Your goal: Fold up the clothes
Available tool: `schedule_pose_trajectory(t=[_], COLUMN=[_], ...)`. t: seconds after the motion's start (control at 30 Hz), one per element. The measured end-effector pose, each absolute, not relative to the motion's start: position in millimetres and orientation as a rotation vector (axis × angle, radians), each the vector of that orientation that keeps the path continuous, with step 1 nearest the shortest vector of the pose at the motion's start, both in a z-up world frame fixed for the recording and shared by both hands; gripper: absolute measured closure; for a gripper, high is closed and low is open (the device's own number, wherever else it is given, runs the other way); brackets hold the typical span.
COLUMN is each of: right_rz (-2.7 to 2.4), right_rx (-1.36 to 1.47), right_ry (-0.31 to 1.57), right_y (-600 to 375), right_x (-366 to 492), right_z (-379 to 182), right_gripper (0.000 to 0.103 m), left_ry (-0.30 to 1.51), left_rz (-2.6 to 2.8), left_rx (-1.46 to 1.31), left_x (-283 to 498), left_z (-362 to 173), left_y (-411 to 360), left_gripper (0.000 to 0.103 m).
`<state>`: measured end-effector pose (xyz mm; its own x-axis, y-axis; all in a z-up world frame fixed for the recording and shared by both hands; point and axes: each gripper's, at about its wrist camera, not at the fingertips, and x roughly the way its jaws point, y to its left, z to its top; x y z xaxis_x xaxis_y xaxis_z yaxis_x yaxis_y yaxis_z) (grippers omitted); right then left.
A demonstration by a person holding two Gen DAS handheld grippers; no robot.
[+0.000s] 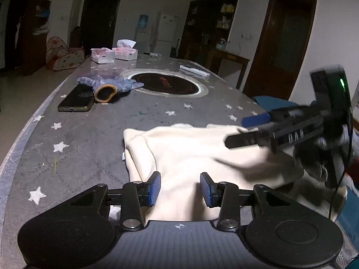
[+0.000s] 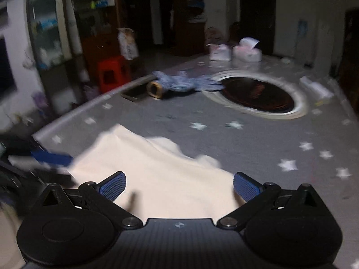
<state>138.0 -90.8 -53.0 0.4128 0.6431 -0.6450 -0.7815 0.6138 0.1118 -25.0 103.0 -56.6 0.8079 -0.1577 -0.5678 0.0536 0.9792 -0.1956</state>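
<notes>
A dim room with dark doorways and shelving is seen behind a grey star-printed table (image 1: 94, 139), into which a round dark cooktop (image 1: 166, 84) is set. The cream garment (image 1: 186, 154) lies bunched on the near part of the table, directly ahead of and partly beneath both sets of jaws. In the left wrist view the left gripper (image 1: 180, 188) is held over the cloth with its jaws partly parted; fabric lies between the blue pads (image 1: 154, 189), but no pinch on it can be confirmed, so the jaws are recorded as open. In the right wrist view the right gripper (image 2: 178, 187) stands with its jaws spread wide, the cloth spanning the gap below them and nothing gripped; that view is blurred. Seen from the left jaws, the right gripper crosses in from the right side, over the far right edge of the garment. Beyond the jaws, well apart from the garment, a knitted blue glove (image 1: 110, 85) and a dark phone (image 1: 76, 99) lie beside the cooktop, with tissue packs (image 1: 114, 53) at the far end. The step in hand is judged to be the taking of a fresh hold for a fold. It would be done well if each set of jaws were lowered onto a single clear edge or corner, closed only once the cloth sits fully between the pads, and both sides then lifted evenly so the layers are not dragged or twisted.
</notes>
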Motion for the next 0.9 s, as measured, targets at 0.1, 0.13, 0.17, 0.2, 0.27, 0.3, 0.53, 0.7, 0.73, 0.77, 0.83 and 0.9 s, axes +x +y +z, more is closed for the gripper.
schedule_pose_trajectory(t=[0.1, 0.13, 0.17, 0.2, 0.27, 0.3, 0.53, 0.7, 0.73, 0.77, 0.83, 0.9], right_rz=[0.942, 0.934, 0.928, 0.927, 0.929, 0.928, 0.918, 0.908, 0.907, 0.906, 0.9, 0.883], right_rx=[-0.168, -0.16, -0.151, -0.142, -0.149, -0.157, -0.151, -0.25, -0.27, -0.28, -0.29, -0.281], right_ry=[0.757, 0.779, 0.803, 0.826, 0.823, 0.822, 0.769, 0.741, 0.738, 0.74, 0.749, 0.762], right_y=[-80.9, -78.9, -77.2, -76.4, -75.9, -75.3, -89.7, -100.5, -102.8, -105.0, -108.6, -112.1], right_x=[153.9, 159.0, 164.1, 169.0, 169.7, 168.4, 150.4, 125.7, 120.7, 117.3, 113.8, 113.6], right_z=[-60.1, -64.1, -68.3, -73.0, -75.2, -72.9, -56.0, -56.2, -56.9, -58.5, -62.3, -66.5], right_gripper=[0.0, 0.0, 0.0, 0.0, 0.0, 0.0, 0.0, 0.0, 0.0, 0.0, 0.0, 0.0], left_ry=[0.63, 0.632, 0.633, 0.635, 0.641, 0.644, 0.615, 0.657, 0.67, 0.68, 0.691, 0.688], left_rz=[-0.114, -0.114, -0.113, -0.113, -0.115, -0.116, -0.095, -0.032, -0.018, -0.006, 0.009, 0.015], left_rx=[-0.179, -0.18, -0.181, -0.181, -0.179, -0.177, -0.16, -0.158, -0.159, -0.159, -0.169, -0.171], left_x=[-25.5, -25.8, -26.2, -26.5, -26.2, -25.7, -19.1, -2.2, 1.3, 4.0, 7.5, 7.3], left_z=[-60.9, -61.7, -62.5, -63.2, -63.5, -62.3, -47.6, -53.0, -55.7, -58.8, -63.6, -63.7], left_y=[103.7, 104.2, 104.8, 105.4, 105.9, 106.0, 108.4, 111.8, 112.3, 112.7, 114.1, 114.2], left_gripper=[0.06, 0.059, 0.058, 0.057, 0.057, 0.057, 0.057, 0.057, 0.057, 0.057, 0.057, 0.057])
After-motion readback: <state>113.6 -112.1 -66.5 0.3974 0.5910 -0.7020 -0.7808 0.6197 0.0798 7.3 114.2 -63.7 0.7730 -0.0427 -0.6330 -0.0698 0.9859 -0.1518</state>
